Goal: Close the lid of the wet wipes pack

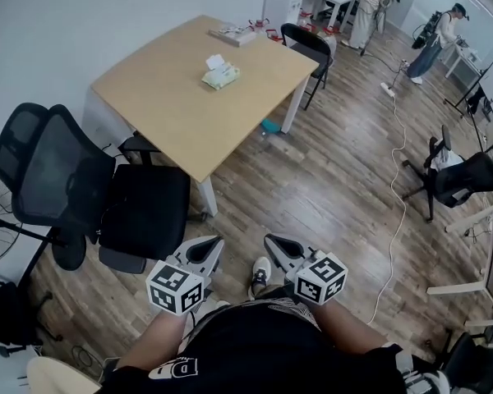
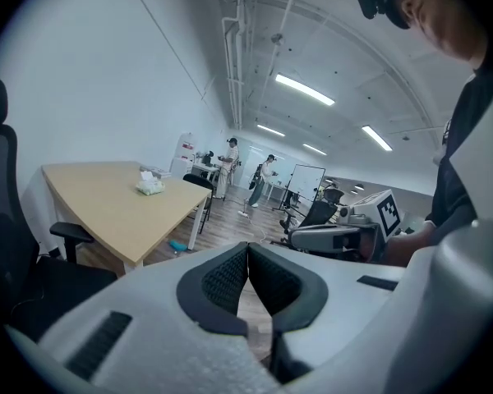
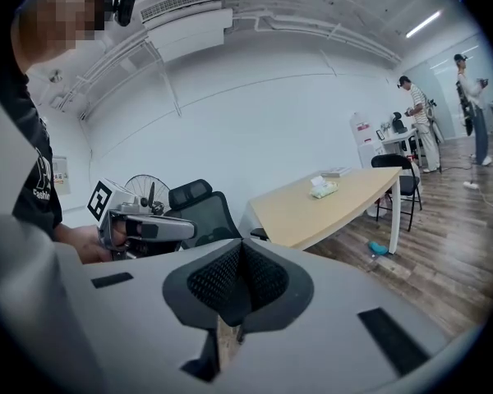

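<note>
The wet wipes pack (image 1: 220,74) is pale green with its white lid flap standing up; it lies near the far middle of the wooden table (image 1: 181,113). It shows small in the left gripper view (image 2: 150,185) and the right gripper view (image 3: 323,189). My left gripper (image 1: 205,251) and right gripper (image 1: 278,246) are held close to my body, far from the table, over the floor. Both are shut with nothing between the jaws; the pads (image 2: 248,279) (image 3: 240,279) meet.
A black mesh office chair (image 1: 90,199) stands at the table's near left corner. A black chair (image 1: 308,46) is at the far end. Papers (image 1: 234,34) lie on the far edge. A white cable (image 1: 398,171) runs across the wood floor. People stand at the back right.
</note>
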`<state>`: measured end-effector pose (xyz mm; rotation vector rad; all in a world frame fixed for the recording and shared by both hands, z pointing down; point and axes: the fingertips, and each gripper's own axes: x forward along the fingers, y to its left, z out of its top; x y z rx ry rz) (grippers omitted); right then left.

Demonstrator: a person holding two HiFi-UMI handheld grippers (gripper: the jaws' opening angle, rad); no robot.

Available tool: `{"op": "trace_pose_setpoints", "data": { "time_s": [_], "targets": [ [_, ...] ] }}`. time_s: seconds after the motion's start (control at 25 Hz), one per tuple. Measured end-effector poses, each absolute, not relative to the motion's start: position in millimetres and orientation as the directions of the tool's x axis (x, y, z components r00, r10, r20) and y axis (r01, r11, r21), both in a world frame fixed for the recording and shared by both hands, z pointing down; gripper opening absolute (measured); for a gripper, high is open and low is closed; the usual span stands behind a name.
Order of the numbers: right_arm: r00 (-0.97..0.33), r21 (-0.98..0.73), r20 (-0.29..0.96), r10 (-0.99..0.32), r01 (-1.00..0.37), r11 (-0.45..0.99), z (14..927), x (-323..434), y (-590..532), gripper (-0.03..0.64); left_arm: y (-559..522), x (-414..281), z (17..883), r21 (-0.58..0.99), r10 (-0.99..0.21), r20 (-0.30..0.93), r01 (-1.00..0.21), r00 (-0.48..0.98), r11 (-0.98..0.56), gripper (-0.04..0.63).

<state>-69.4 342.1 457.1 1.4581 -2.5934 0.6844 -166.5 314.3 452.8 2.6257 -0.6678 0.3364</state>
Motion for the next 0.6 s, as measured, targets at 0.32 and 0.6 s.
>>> {"op": "trace_pose_setpoints", "data": {
  "time_s": [0.32, 0.6],
  "targets": [
    [-0.568, -0.333, 0.26, -0.781, -0.812, 0.479, 446.1, -34.7, 285.3, 0.005, 261.6, -133.3, 442.5, 0.289, -0.433, 0.337, -0.53, 0.836, -0.798, 0.018],
    [-0.584, -0.321, 0.26, -0.769, -0.803, 0.502, 446.2, -0.3, 258.6, 0.005, 231.1, -91.3, 441.7, 0.272, -0.435, 0.339, -0.529, 0.834, -0.804, 0.018]
  ]
}}
